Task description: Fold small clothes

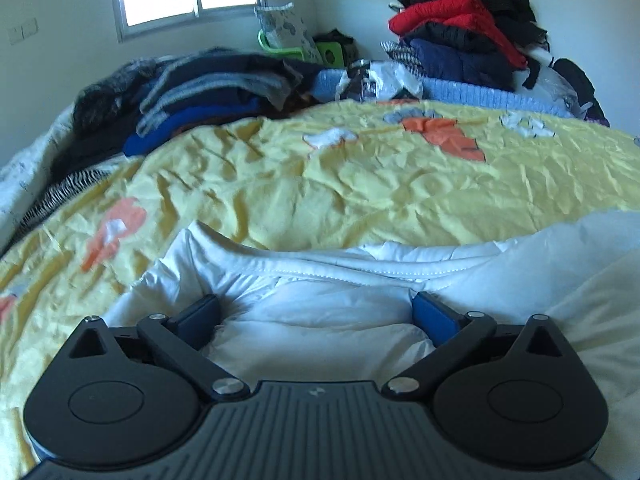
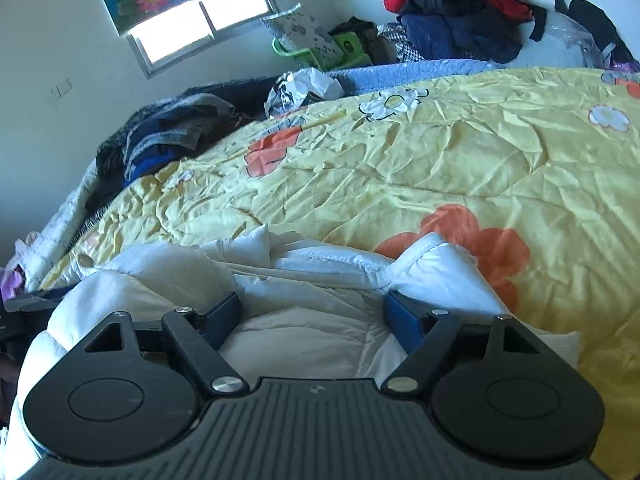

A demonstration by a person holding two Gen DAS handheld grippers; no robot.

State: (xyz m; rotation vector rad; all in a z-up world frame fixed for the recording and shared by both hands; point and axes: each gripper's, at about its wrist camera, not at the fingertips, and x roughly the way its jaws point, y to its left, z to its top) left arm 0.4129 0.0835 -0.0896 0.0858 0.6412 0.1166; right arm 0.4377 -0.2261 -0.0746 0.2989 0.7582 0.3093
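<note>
A white garment (image 1: 320, 344) lies crumpled on the yellow flowered bed cover (image 1: 360, 184), its stitched hem (image 1: 360, 268) running across just beyond the fingers. My left gripper (image 1: 316, 312) stands wide open low over it, with a soft bulge of white cloth between the blue pads (image 1: 430, 314). In the right wrist view the same white garment (image 2: 312, 344) fills the near foreground. My right gripper (image 2: 312, 312) is open as well, cloth lying loosely between its fingers. A bunched corner (image 2: 424, 264) of the garment sticks up just past the right finger.
A stack of dark and grey folded clothes (image 1: 200, 92) sits at the bed's far left. A heap of red, navy and black clothes (image 1: 460, 32) rises at the far right, beside a blue knitted blanket (image 1: 480, 94). A plastic bag (image 2: 304, 84) lies by the window wall.
</note>
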